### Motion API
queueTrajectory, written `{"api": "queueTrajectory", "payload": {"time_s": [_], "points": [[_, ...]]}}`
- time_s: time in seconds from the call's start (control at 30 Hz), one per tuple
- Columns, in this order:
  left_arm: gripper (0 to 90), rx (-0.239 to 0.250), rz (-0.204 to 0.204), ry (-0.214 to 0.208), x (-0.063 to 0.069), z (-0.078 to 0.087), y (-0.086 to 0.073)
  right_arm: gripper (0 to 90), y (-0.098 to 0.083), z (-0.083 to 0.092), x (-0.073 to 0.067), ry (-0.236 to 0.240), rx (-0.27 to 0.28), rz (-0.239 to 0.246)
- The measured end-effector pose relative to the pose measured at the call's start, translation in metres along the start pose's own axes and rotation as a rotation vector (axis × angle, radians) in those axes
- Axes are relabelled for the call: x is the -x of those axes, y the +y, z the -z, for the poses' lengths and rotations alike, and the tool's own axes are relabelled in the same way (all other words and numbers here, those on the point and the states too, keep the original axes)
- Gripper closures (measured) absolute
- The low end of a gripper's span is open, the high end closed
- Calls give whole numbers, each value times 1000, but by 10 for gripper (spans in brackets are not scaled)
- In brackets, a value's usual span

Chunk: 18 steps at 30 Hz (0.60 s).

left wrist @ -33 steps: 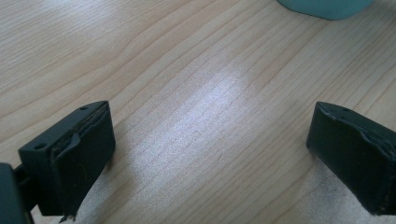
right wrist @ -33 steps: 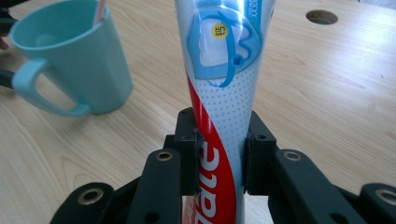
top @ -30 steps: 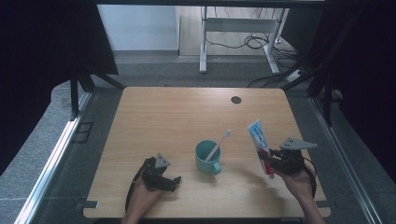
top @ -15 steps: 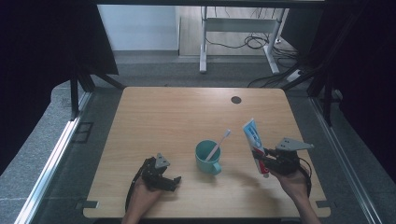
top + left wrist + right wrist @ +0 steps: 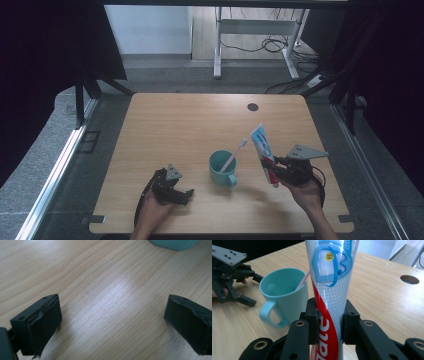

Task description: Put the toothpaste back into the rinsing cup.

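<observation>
- White, blue and red plastic toothpaste tube (image 5: pixel 329 290) — upright, cap end down, flat crimped end up, lifted off the table just right of the cup.
- Right gripper (image 5: pixel 329 323) clenched on the tube's lower red part; jaws press both sides, so the tube stands firm and can likely be carried without flopping. In the high view the right gripper (image 5: pixel 274 169) sits at the table's front right, the person's hand behind it.
- Teal plastic cup with a handle (image 5: pixel 223 168) stands near the front middle, handle toward the person. A pale toothbrush (image 5: pixel 235 155) leans in it, head up and to the right. Judgement: the tube is headed for the cup, held upright so it can drop in beside the brush.
- Left gripper (image 5: pixel 172 188) rests on the light wooden table (image 5: pixel 180 125) front left, apart from the cup — jaws released, wide, nothing between them; the left gripper view shows bare wood there. Seems parked out of the way.
</observation>
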<state>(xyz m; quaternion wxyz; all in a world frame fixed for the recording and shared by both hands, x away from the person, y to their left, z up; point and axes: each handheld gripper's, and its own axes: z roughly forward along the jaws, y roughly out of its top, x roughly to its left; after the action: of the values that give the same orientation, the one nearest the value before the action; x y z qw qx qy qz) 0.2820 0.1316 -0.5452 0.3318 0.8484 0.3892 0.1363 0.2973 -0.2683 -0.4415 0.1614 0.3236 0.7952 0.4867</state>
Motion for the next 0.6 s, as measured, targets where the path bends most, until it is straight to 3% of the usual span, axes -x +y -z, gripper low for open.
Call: {"api": "queueTrajectory", "payload": {"time_s": [0.6], "points": [[13, -1, 2, -1, 0, 0, 0, 717, 16, -13, -12, 39, 13, 21]]}}
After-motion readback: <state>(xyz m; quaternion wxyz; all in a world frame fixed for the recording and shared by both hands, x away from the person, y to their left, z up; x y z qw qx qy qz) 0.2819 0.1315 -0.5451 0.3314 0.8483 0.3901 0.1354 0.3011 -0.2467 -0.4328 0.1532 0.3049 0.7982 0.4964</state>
